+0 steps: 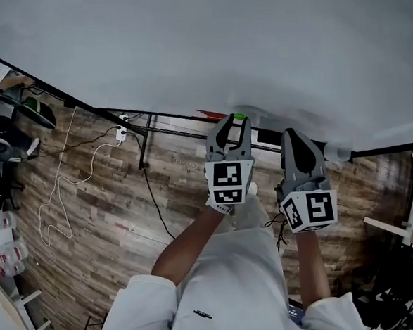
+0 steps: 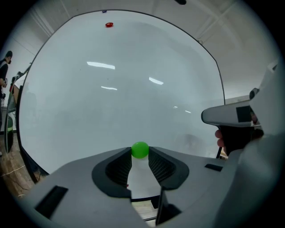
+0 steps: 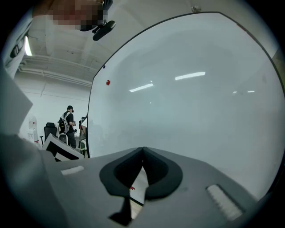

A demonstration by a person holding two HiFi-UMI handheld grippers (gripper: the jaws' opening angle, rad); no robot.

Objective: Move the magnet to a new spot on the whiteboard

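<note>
your left gripper [image 2: 140, 156] has its jaws set on either side of the green magnet [image 2: 140, 149], the ribbed pads pressed against its flanks right at the tips, so you are gripping it. the magnet is round, with no long axis to line up; what matters is that it pokes out just past the jaw tips, leading the way.

straight ahead of those tips is the whiteboard [image 2: 133, 80], filling nearly the whole left gripper view. in the head view the magnet sits low on the board, near its bottom edge. whether it touches the surface or hangs just off it, i cannot tell. open board lies above and to both sides of the magnet, so i judge a new spot is a matter of sliding or carrying it across and pressing forward.

far up the board, well apart from your magnet, a small red magnet [image 2: 109, 25] sits near the top edge.

your right gripper [image 3: 142, 151] hovers just beside the left, jaws closed together on nothing, so the left hand is the one to place.
</note>
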